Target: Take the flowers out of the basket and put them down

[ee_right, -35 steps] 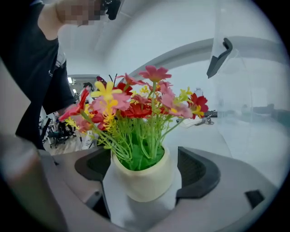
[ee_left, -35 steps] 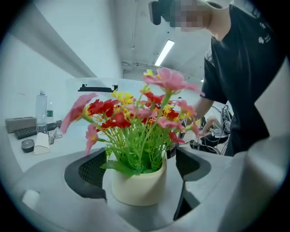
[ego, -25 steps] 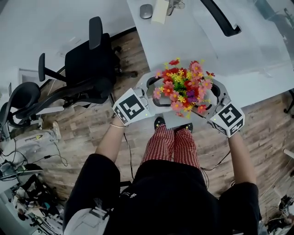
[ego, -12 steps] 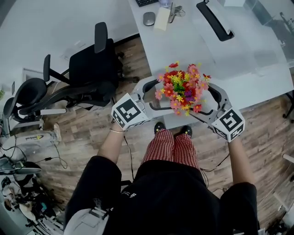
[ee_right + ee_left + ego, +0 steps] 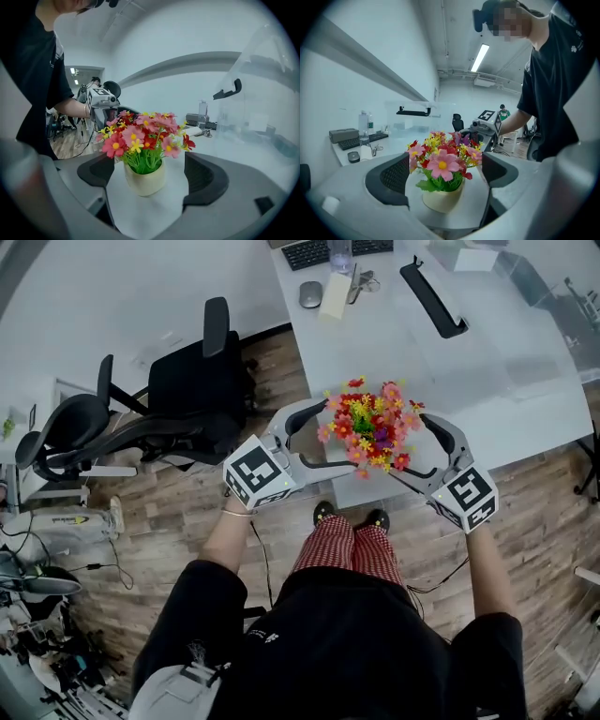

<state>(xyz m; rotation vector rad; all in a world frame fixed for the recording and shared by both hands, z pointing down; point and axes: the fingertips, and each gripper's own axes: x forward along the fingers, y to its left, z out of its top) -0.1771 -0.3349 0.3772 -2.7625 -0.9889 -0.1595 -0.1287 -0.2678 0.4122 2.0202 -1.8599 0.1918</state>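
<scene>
A bunch of red, pink and yellow flowers (image 5: 370, 423) stands in a cream pot (image 5: 443, 199) on the white table (image 5: 412, 343), close to its near edge. My left gripper (image 5: 339, 435) reaches in from the left, my right gripper (image 5: 410, 444) from the right. In the left gripper view the left gripper (image 5: 446, 172) is open, its pads (image 5: 393, 176) wide of the pot. In the right gripper view the right gripper (image 5: 150, 173) is open too, and the pot (image 5: 144, 180) stands free between its pads (image 5: 204, 176). No basket is in view.
At the table's far end lie a keyboard (image 5: 328, 249), a mouse (image 5: 310, 294), a bottle (image 5: 339, 254) and a black bar (image 5: 431, 298). Two black office chairs (image 5: 187, 390) (image 5: 66, 427) stand on the wooden floor to the left. My legs are just below the table edge.
The head view has tilted up and shows more of the desk. Both grippers and the flowers have edged slightly forward over the table, with the jaws still spread around the pot.
</scene>
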